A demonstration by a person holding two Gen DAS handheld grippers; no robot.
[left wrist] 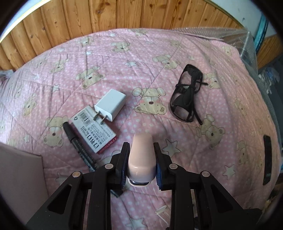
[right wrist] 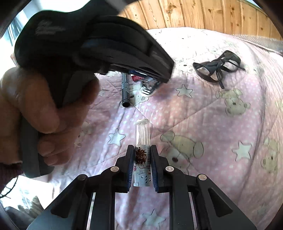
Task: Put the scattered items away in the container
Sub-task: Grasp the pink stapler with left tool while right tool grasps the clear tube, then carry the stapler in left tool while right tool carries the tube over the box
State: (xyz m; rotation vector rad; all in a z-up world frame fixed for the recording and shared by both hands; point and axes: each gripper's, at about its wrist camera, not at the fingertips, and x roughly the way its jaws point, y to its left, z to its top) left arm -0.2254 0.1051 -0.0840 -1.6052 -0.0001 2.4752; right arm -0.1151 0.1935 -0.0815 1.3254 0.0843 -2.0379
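Observation:
My left gripper [left wrist: 141, 150] is shut on a pale pink bottle-shaped case [left wrist: 141, 159] and holds it above the pink bear quilt [left wrist: 123, 62]. My right gripper [right wrist: 142, 150] is shut on a small clear-capped tube with a printed label [right wrist: 142, 155]. On the quilt lie a white charger plug [left wrist: 110, 104], a small printed box [left wrist: 94, 129], a black pen [left wrist: 77, 146] and black glasses [left wrist: 187, 95]. The pen [right wrist: 124, 88] and glasses [right wrist: 217, 70] also show in the right wrist view. A pink container corner [left wrist: 19, 177] is at the lower left.
The hand holding the left gripper [right wrist: 70, 62] fills the upper left of the right wrist view. A black remote-like object [left wrist: 267, 159] lies at the quilt's right edge. A wooden wall [left wrist: 123, 16] stands behind the bed. Bubble wrap [left wrist: 247, 40] sits at the far right.

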